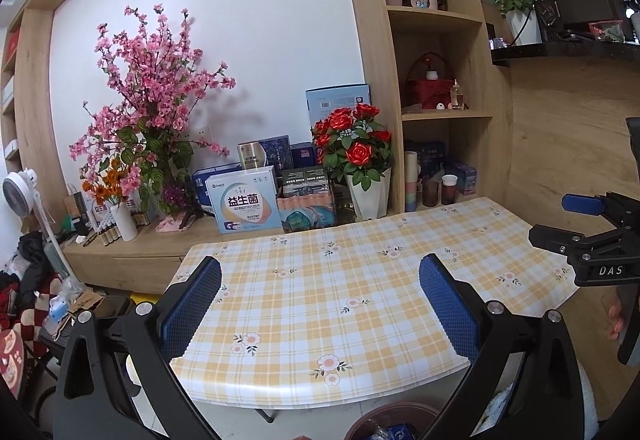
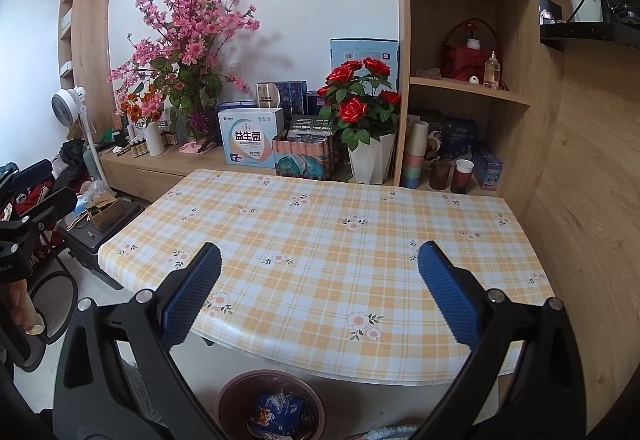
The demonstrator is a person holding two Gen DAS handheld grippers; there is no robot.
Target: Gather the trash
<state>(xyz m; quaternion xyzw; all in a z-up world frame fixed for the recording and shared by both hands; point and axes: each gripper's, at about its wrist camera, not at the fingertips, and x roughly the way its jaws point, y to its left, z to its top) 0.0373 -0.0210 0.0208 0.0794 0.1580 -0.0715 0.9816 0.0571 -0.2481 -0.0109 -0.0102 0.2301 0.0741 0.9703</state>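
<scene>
Table (image 2: pixel 320 240) under checked floral cloth, ahead of and below both grippers; no loose trash visible on top from either wrist view. Brown bin (image 2: pixel 270 400) on floor below near table edge, under and slightly left of right gripper (image 2: pixel 320 264), just below and between fingers of left gripper (image 1: pixel 320 272) at frame bottom. Trash (image 2: pixel 278 410) already inside bin: crumpled blue wrappers or packets. Likely light, soft, crinkly, slippery film; best pinched at a bunched fold, not a flat face. Exact items too small to tell.

Left gripper: jaws spread wide, nothing between blue pads, touching nothing. Right gripper: same, wide apart, empty, hovering clear of cloth. Task looks near finished, judging by bare tabletop.
</scene>
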